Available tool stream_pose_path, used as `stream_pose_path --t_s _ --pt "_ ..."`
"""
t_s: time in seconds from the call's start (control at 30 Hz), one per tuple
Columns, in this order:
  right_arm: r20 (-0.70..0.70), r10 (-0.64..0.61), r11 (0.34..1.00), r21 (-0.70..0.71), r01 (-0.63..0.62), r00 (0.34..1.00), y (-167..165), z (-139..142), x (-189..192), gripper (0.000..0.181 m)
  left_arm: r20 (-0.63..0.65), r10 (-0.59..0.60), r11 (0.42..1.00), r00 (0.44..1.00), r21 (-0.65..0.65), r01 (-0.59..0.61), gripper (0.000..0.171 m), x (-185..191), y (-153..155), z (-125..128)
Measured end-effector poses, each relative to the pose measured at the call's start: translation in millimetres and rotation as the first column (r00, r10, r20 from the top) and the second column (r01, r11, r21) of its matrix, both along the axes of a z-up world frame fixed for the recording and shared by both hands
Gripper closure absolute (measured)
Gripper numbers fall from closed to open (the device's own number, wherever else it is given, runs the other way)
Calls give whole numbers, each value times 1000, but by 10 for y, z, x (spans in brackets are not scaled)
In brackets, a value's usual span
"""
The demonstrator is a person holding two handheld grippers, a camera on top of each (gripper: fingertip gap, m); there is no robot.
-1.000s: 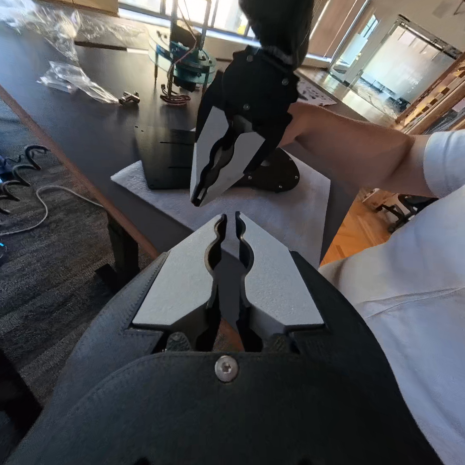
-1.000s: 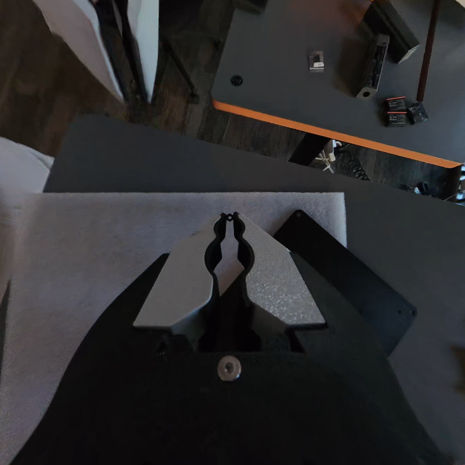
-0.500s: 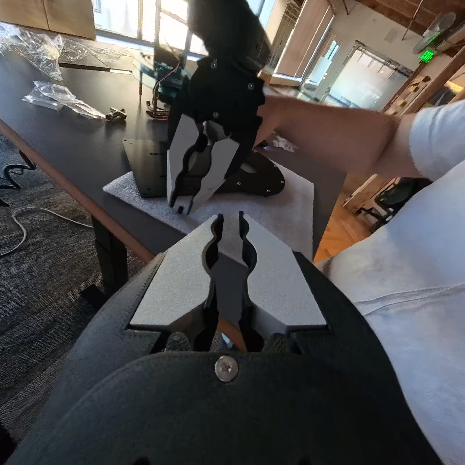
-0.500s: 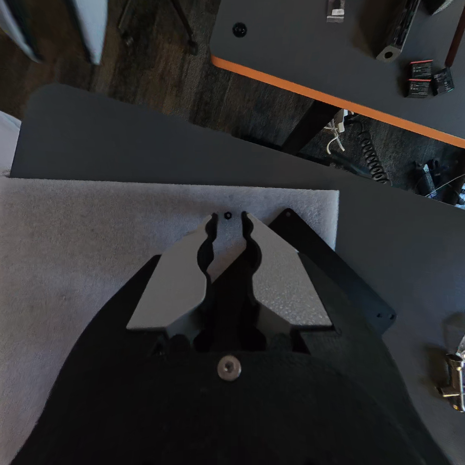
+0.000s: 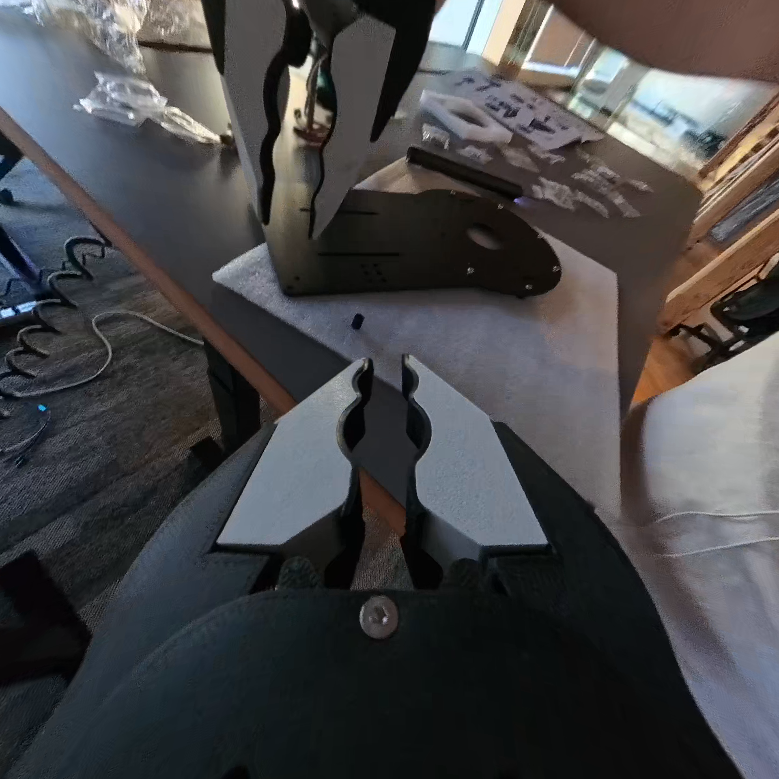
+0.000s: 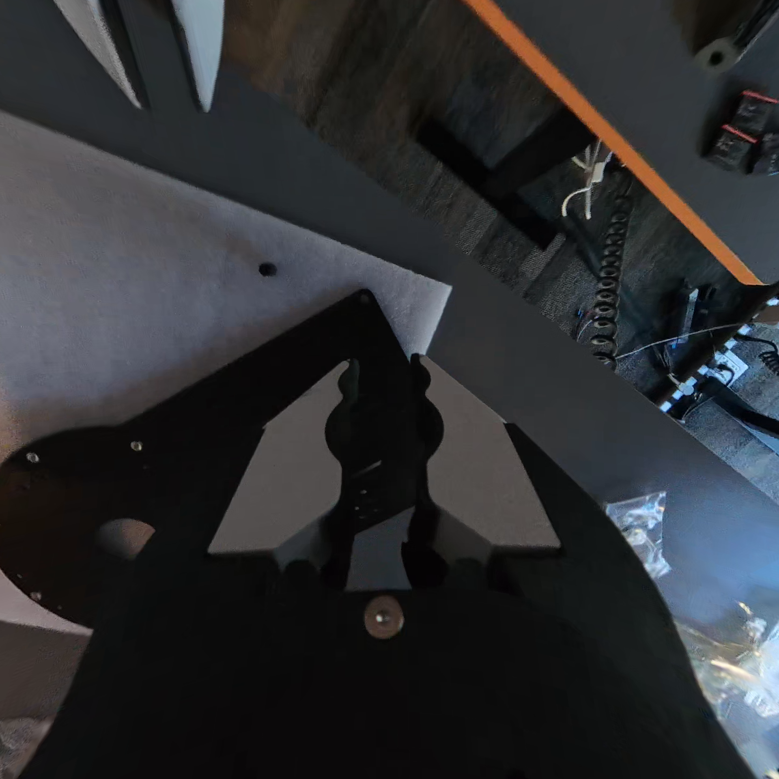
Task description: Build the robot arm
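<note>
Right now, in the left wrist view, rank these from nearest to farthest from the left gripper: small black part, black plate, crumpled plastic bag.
1. Small black part, on the foam just ahead of the left gripper.
2. Black plate, behind it.
3. Crumpled plastic bag, far left on the table.

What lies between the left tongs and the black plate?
Left wrist view: bare white foam sheet holding one small black spacer, between the left tongs and black plate.

Office-type workshop/assembly area. Evidence: dark desk (image 5: 168, 177) w/ orange edging, upper left; grey carpet (image 5: 63, 442) w/ loose cables (image 5: 101, 350), left; bagged hardware (image 5: 122, 101), upper left; glazed partitions (image 5: 657, 97), upper right.
</note>
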State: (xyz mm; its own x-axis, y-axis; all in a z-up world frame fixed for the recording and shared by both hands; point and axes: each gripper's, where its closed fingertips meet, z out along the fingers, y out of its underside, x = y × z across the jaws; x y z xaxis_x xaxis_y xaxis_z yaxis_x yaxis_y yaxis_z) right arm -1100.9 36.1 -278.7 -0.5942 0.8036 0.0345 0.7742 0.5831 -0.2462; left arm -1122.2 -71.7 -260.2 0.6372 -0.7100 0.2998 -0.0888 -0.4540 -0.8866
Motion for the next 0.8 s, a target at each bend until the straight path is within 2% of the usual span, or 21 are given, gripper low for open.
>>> stream_pose_path --t_s 0.13,0.2,0.27,0.33,0.4,0.43,0.47,0.53,0.6,0.67,0.7,0.77,0.8 --pt "97 124 990 53 -130 987 65 -169 154 156 -37 26 1000 999 1 -26 158 97 20 -53" --pt "144 126 992 -13 -126 982 38 -184 194 156 -49 25 1000 998 10 -25 157 168 11 -61" --pt "207 61 996 -76 -46 976 94 -105 248 155 -60 23 1000 998 -2 -23 157 195 8 -63" --pt "234 -96 989 -91 121 967 214 47 370 152 -45 17 999 999 -49 -19 155 170 26 -37" --pt "172 -267 927 -222 302 948 117 165 504 150 -8 -5 990 1000 -140 4 152 118 103 -2" --pt "126 -358 892 -246 378 925 104 161 595 147 15 -9 985 1000 -170 12 156 79 198 37" --pt "83 -426 863 -259 433 901 67 131 703 133 28 2 983 1000 -186 3 161 22 340 67" --pt "-50 -603 785 -214 581 796 47 48 818 113 13 3 969 1000 -247 0 164 -56 617 33" --pt "-209 -702 711 -253 656 681 -193 56 759 111 -30 -34 928 999 -373 20 159 -41 805 -80" --pt "-369 -723 685 -264 680 585 -416 100 672 118 -38 -81 892 996 -448 56 157 77 955 -110" --pt "-421 -712 682 -227 695 562 -481 88 674 127 -26 -92 886 995 -459 70 156 140 1053 -97" --pt "-488 -679 662 -85 745 548 -433 48 772 128 6 -131 860 991 -496 117 152 254 1232 -74" --pt "-478 -693 651 -91 754 540 -457 11 793 130 14 -158 841 987 -521 142 147 298 1310 -76"
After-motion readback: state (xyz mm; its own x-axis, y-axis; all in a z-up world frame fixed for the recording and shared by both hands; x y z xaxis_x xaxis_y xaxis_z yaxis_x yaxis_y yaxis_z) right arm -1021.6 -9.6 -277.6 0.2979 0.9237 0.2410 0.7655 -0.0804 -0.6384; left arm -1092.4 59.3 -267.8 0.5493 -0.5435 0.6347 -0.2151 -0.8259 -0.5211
